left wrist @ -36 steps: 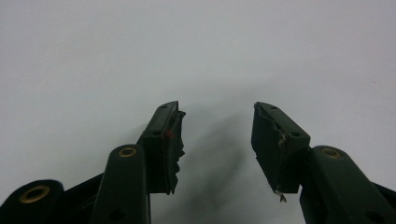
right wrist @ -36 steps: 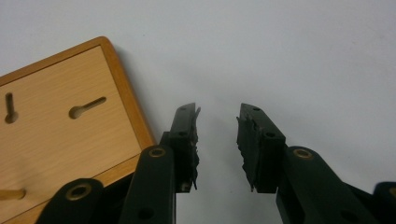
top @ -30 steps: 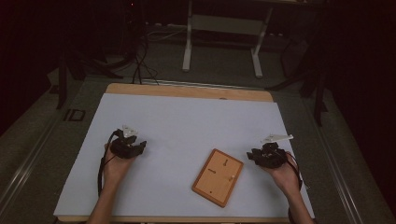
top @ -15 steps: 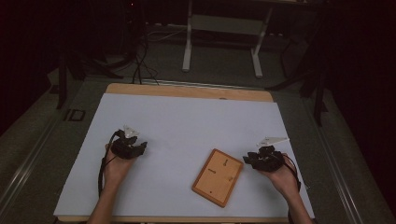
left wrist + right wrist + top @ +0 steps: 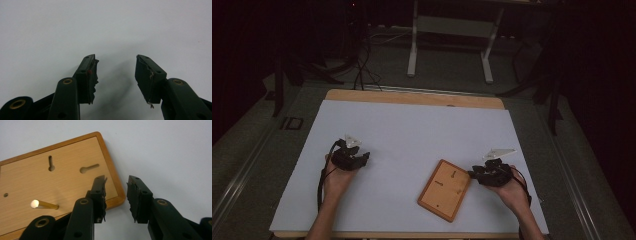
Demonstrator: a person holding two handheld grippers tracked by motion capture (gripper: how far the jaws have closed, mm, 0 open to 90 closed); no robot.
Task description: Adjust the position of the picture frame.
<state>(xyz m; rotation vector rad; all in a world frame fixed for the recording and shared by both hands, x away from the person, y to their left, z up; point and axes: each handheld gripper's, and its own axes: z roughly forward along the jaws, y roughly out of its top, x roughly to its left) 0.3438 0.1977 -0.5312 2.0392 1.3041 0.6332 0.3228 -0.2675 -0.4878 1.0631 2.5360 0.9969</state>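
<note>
Right gripper [image 5: 115,195] gapes astride wooden board [image 5: 62,175] corner — perhaps touching.

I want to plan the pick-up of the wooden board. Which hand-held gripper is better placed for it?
The right hand-held gripper: its open jaws straddle a corner of the wooden board. The left hand-held gripper, also open, is far across the white table.
</note>
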